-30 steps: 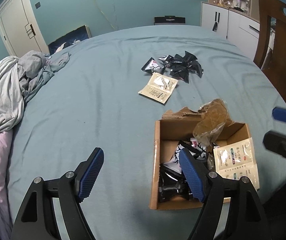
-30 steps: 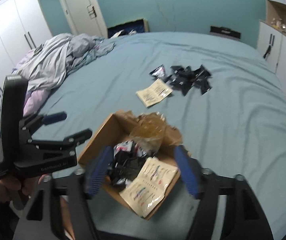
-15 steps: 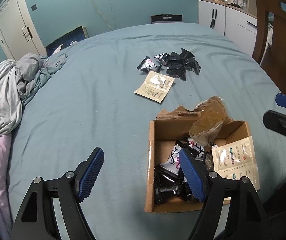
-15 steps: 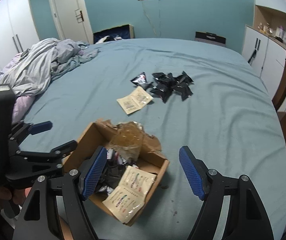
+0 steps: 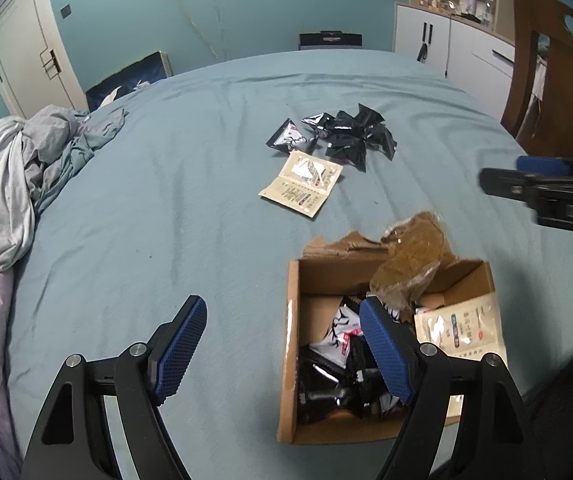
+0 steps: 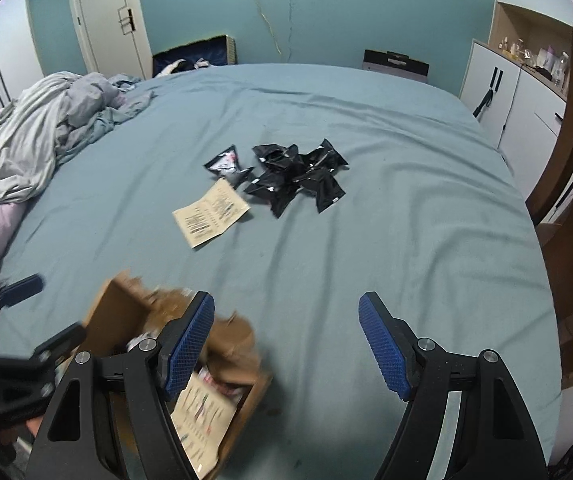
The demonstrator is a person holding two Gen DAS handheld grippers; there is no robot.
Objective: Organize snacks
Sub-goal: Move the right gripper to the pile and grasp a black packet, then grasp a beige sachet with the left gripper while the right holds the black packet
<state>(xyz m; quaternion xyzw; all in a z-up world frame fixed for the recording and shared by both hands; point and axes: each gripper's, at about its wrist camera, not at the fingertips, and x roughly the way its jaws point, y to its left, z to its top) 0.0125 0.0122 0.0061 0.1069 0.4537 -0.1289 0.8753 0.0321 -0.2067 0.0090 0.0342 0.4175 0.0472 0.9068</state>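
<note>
Snacks partly sorted: cardboard box (image 5: pixel 292 344) holds several, while black packets (image 6: pixel 298 174) and a beige sachet (image 6: pixel 210 214) remain on the bed (image 6: pixel 386 240). Left tool (image 5: pixel 282 346) and right tool (image 6: pixel 286 346) both gape wide, empty.

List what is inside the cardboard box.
The cardboard box holds black snack packets, a white-printed packet, a beige sachet against its right side, and crumpled brown plastic at the back. Anything beneath them is hidden.

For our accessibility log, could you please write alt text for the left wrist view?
An open left hand-held gripper hovers empty over a blue bedsheet beside a cardboard box holding snack packets. Farther off lie a beige sachet and a pile of black snack packets; the right hand-held gripper enters from the right.
</note>
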